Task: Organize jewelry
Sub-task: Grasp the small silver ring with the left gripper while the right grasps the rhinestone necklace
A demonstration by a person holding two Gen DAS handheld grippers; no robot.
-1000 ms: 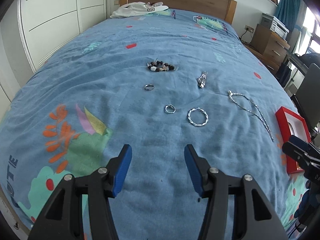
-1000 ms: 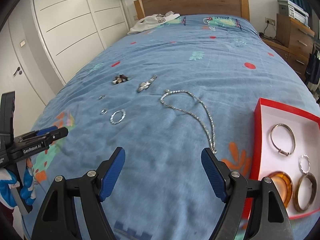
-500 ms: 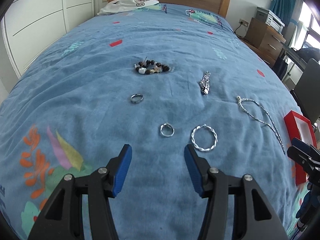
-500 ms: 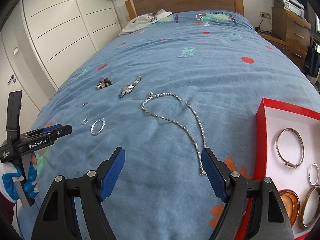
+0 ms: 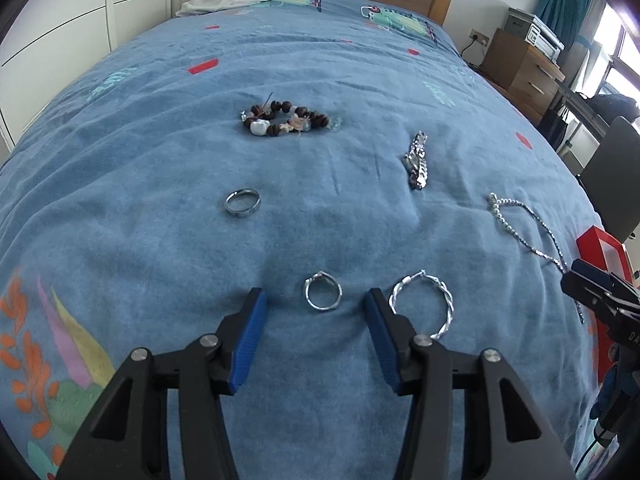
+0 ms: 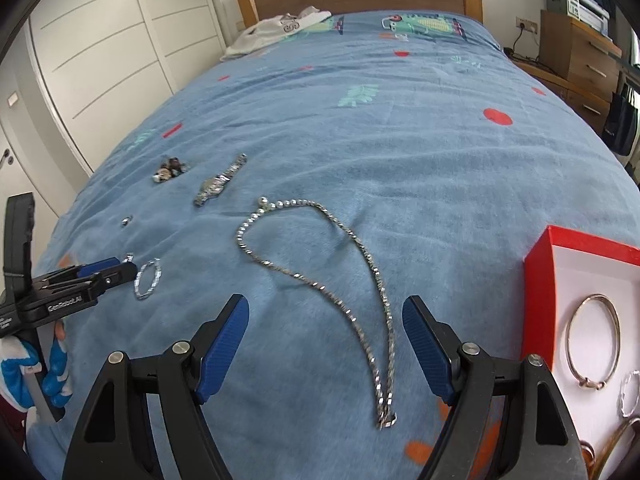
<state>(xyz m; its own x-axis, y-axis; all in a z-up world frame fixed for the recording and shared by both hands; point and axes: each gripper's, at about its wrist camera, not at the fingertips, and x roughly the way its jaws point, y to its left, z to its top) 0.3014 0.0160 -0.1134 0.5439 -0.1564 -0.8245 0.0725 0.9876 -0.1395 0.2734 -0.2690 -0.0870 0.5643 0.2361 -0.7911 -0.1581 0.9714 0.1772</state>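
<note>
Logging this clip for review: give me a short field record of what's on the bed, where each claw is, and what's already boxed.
surface: blue bedspread
left claw: open, jaws just been closing, small silver ring between them, not gripped
right claw: open, over silver chain necklace, nothing held
loose on bed: twisted silver hoop, plain band ring, beaded bracelet, silver watch
red box: holds a thin bangle and other rings, partly cut off

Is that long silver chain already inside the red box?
No, the chain lies loose on the blue bedspread, beside the red box, which holds only a few bangles.
</note>
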